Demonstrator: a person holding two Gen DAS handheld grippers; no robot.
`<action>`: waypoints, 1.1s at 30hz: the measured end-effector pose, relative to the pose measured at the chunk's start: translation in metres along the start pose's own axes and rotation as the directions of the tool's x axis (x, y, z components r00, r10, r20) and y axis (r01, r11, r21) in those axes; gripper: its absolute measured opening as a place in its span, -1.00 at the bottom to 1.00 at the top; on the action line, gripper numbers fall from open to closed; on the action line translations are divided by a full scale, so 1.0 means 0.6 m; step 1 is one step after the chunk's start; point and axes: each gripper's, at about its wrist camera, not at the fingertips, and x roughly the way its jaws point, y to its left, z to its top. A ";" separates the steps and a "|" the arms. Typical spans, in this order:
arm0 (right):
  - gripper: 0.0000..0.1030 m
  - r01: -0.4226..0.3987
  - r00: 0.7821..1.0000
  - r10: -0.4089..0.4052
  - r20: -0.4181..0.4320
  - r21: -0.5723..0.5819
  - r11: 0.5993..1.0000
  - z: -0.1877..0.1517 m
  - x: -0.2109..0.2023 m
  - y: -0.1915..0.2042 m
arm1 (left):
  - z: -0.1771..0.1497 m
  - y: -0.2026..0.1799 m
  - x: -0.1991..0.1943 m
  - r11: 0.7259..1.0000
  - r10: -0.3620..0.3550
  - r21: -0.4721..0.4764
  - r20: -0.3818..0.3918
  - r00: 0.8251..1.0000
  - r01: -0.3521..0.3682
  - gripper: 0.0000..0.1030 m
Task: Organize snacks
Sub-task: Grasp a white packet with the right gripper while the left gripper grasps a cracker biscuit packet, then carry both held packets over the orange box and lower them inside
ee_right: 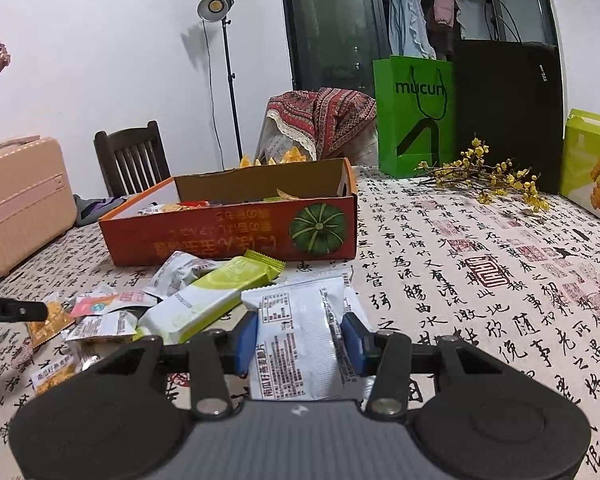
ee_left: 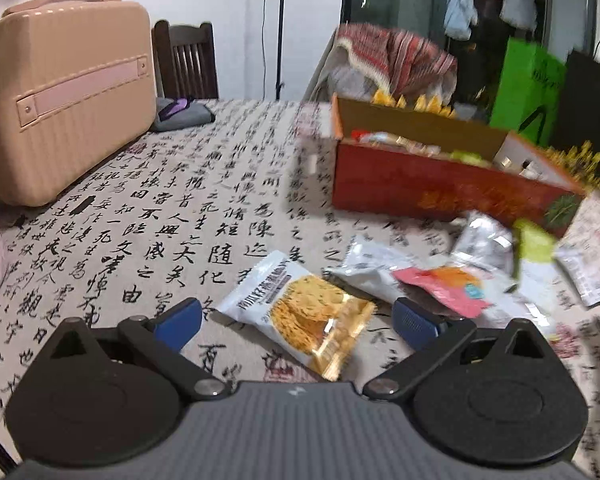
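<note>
- Right gripper (ee_right: 300, 338) is clamped on a white snack packet (ee_right: 296, 340), back label facing up, held just in front of the orange pumpkin box (ee_right: 228, 232).
- Left gripper (ee_left: 296, 320) is spread wide, nothing in it, hovering by a pumpkin-crisp packet (ee_left: 300, 312) on the surface (ee_left: 160, 208).
- Green-and-white bar wrapper (ee_right: 212, 296) lies in the pile beside the box.

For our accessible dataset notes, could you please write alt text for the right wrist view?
The right gripper pinches a white snack packet between its blue fingers above a calligraphy-print tablecloth. Just ahead, loose snack packets lie before an open orange box holding more snacks.
</note>
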 end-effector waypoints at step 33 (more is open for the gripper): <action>-0.13 0.007 1.000 -0.007 -0.004 0.034 0.999 -0.004 0.005 -0.017 | 0.015 0.010 0.011 1.000 0.009 -0.022 0.053 0.999 -0.007 0.62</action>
